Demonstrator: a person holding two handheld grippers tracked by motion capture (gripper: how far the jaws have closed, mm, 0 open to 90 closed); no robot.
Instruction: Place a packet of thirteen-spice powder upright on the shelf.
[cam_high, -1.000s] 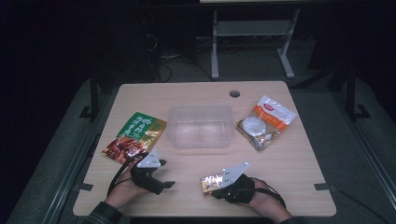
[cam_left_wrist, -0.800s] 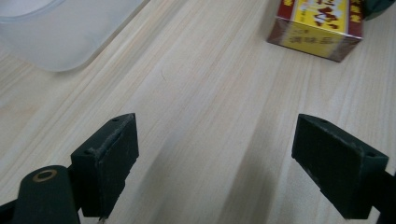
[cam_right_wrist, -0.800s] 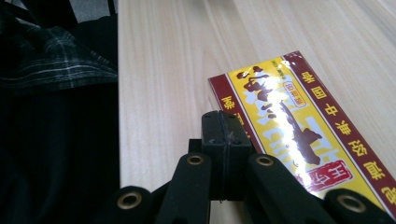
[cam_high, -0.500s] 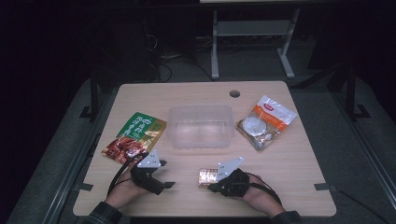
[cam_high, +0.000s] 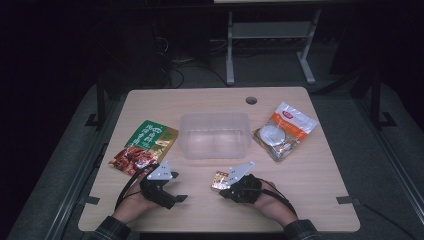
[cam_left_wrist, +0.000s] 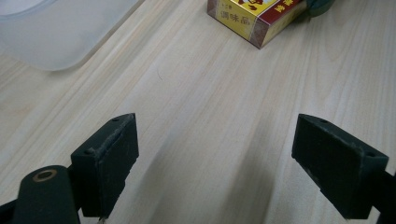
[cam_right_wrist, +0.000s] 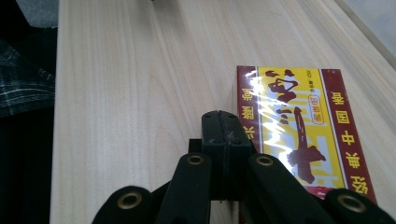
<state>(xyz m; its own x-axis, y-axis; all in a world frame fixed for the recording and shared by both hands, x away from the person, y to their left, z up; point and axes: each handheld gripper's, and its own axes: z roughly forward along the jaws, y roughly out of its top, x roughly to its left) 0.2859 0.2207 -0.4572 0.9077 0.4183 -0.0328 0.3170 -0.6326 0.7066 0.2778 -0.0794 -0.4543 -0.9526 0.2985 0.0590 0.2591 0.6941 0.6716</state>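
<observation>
A small yellow and red box (cam_high: 220, 180) lies flat on the table near the front edge, printed with Chinese characters (cam_right_wrist: 299, 126). My right gripper (cam_high: 226, 191) is shut, its jaws pressed together with nothing between them (cam_right_wrist: 219, 123), resting against the box's side. My left gripper (cam_high: 177, 197) sits to the left of the box, its jaws wide open over bare wood (cam_left_wrist: 233, 158). In the left gripper view, the box (cam_left_wrist: 257, 18) is ahead and a little to the right, well apart from the jaws.
A clear plastic container (cam_high: 215, 135) stands mid-table; its corner (cam_left_wrist: 56, 28) is near the left gripper. A green and red food packet (cam_high: 145, 147) lies at the left, an orange and white packet (cam_high: 285, 130) at the right. A cable hole (cam_high: 251, 100) is at the table's back.
My right gripper and the box have slid left along the front of the table, closer to the left gripper. The left gripper has stayed put.
</observation>
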